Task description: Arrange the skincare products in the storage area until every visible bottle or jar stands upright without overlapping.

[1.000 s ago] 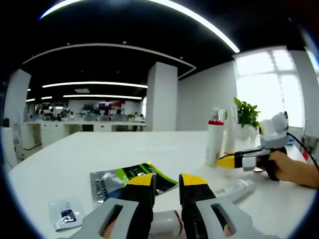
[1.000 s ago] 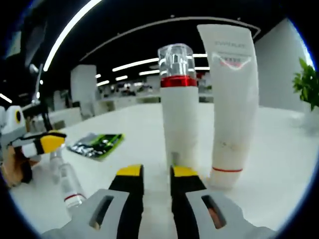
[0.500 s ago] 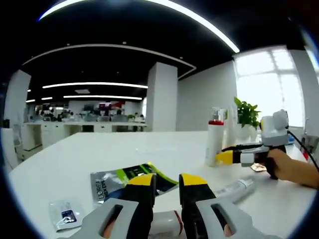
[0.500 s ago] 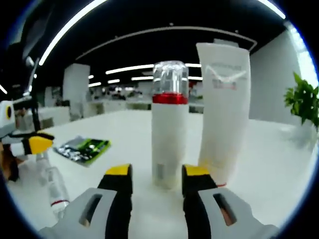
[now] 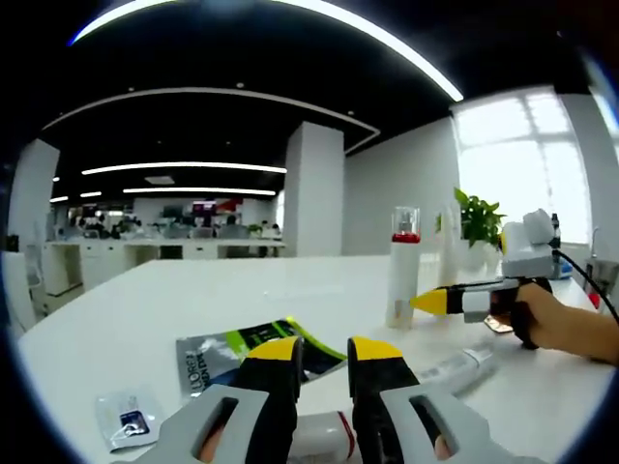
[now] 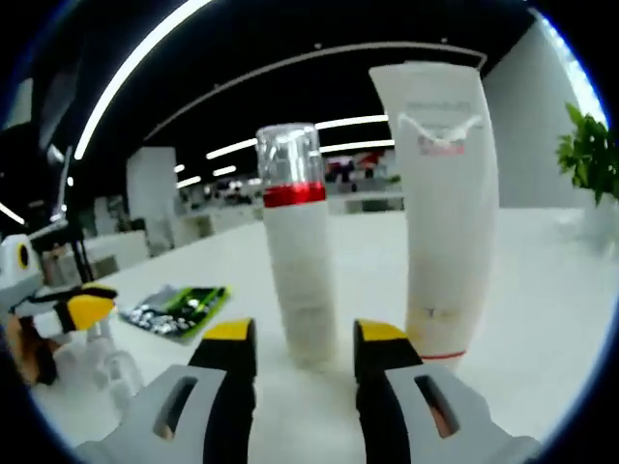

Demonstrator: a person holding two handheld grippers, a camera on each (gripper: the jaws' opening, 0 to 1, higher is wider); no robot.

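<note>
While the pump bottle and the big white tube already stand upright side by side on the table, we still have a clear bottle lying flat near the right gripper. Another small bottle lies between our left gripper jaws, parted and not pinching it. Our right jaws sit open just short of the pump bottle, holding nothing. So roughly halfway, we'd guess.

Ceiling: dark, with long curved light strips.
Pillar: white square column.
Window: bright.
Plant: green, beside window.
Far desks: probably office workstations.
</note>
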